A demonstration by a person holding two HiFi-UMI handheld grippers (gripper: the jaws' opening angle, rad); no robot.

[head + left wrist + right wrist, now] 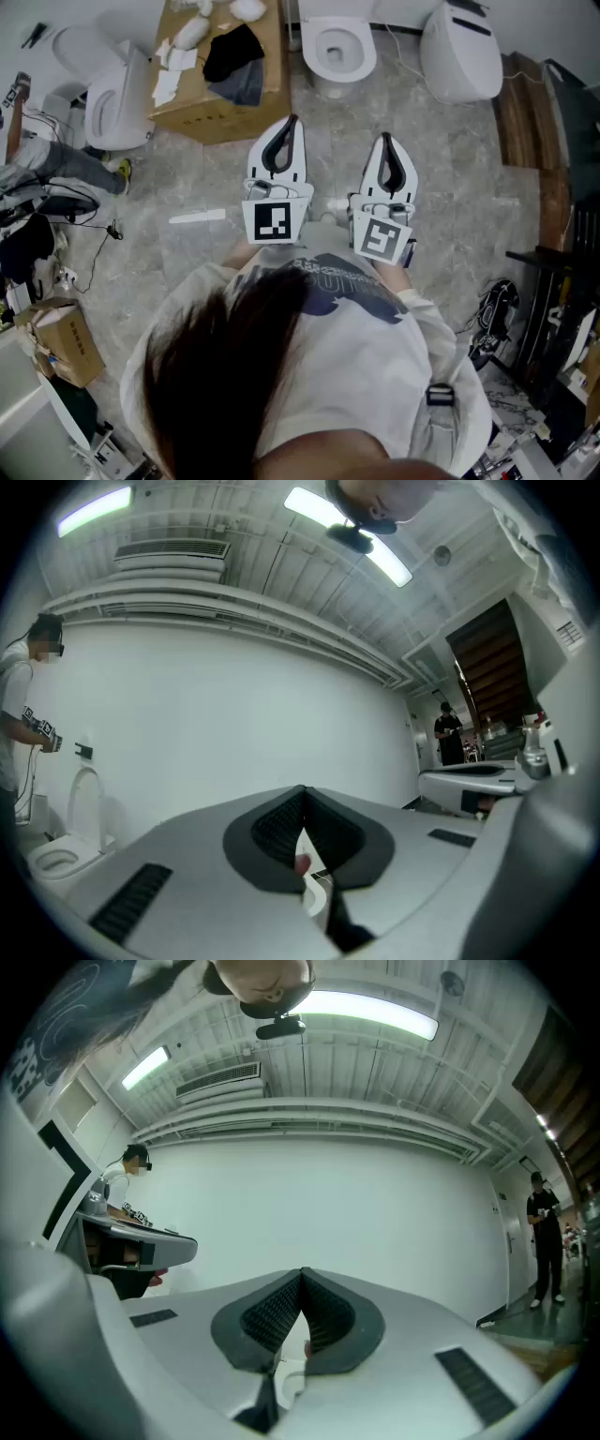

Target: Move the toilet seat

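A white toilet with its seat ring down over the bowl stands at the far centre of the floor in the head view. I hold both grippers side by side in front of my chest, well short of it. My left gripper and right gripper point forward, jaws closed, with nothing between them. The left gripper view shows its ribbed pads meeting at a point, aimed at a white wall. The right gripper view shows the same, with the pads pressed together. The centre toilet is hidden in both gripper views.
A cardboard box with a black cloth and white items sits left of the toilet. A lidded toilet stands at the far right and another toilet at the left. Cables and clutter line both sides. Other people stand by the wall.
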